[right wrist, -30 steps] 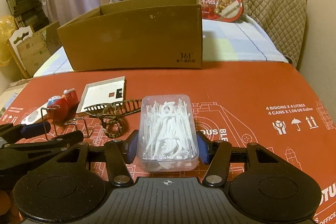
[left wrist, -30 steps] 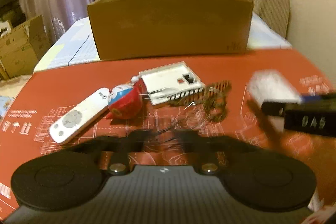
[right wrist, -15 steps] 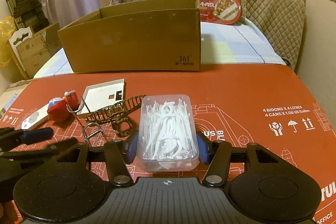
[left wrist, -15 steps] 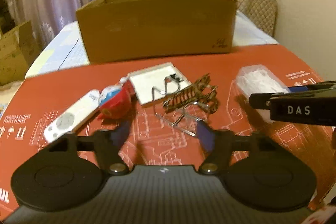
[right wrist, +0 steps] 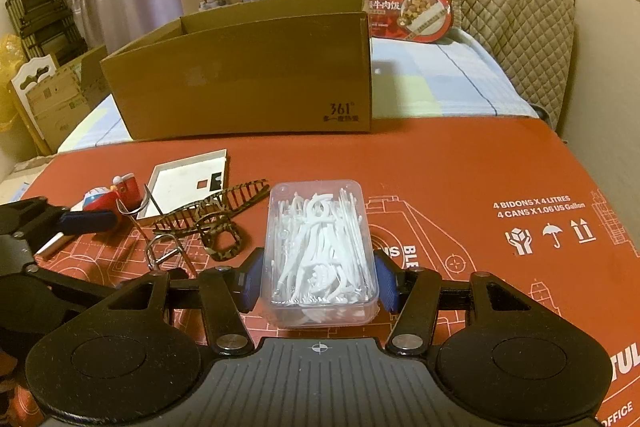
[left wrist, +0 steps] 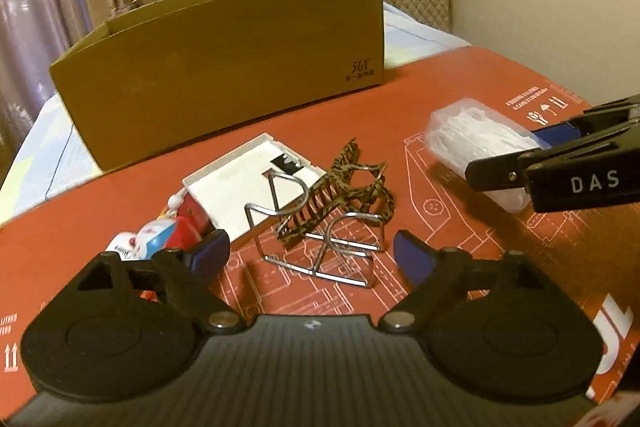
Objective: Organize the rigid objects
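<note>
At the red desk's (right wrist: 460,155) left edge lies a red-and-blue toy (left wrist: 168,231); the left gripper (left wrist: 312,259) has just been spreading its jaws wide, nothing pinched, the wire stand (left wrist: 320,235) ahead of them; behind, the cardboard box (right wrist: 248,79) reads "361°"; the right gripper (right wrist: 318,283), marked "DAS", clamps the clear floss-pick box (right wrist: 320,251); rightward the desk reads "4 BIDONS X 4 LITRES".

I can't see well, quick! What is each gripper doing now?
Left gripper: open, jaws just widened, over the wire rack, holding nothing.
Right gripper: shut on the floss pick box.
</note>
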Available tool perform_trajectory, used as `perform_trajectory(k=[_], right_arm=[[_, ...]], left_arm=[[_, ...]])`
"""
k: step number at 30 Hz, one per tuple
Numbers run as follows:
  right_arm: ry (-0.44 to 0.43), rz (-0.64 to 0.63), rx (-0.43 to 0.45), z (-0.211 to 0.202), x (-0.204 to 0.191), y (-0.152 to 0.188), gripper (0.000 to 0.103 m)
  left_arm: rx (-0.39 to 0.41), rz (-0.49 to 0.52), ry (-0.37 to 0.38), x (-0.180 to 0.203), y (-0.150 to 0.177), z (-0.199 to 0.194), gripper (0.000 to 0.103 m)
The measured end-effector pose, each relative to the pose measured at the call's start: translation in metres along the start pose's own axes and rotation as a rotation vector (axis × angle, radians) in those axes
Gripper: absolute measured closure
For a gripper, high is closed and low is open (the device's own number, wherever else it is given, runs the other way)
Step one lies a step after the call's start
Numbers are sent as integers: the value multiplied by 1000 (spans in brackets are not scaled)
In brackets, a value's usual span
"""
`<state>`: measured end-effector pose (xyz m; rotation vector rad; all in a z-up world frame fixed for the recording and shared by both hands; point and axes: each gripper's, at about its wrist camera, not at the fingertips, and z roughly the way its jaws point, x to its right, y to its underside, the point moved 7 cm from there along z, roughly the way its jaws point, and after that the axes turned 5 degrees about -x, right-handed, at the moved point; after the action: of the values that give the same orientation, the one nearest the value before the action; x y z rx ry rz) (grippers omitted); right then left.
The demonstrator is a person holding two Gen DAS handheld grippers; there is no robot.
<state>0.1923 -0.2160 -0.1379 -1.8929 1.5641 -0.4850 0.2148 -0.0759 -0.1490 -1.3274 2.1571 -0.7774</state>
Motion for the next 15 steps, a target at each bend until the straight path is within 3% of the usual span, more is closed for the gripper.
perform_trajectory(k=[2, 10, 15], right_arm=[[1, 2, -3, 1, 0, 0, 50], [1, 5, -7, 2, 0, 1, 50], [-4, -1, -3, 1, -3, -1, 50]], left_arm=[[2, 14, 20, 0, -2, 4, 18], [-39, 16, 50, 1, 2, 13, 40], [-70, -30, 40, 1, 7, 0, 40]])
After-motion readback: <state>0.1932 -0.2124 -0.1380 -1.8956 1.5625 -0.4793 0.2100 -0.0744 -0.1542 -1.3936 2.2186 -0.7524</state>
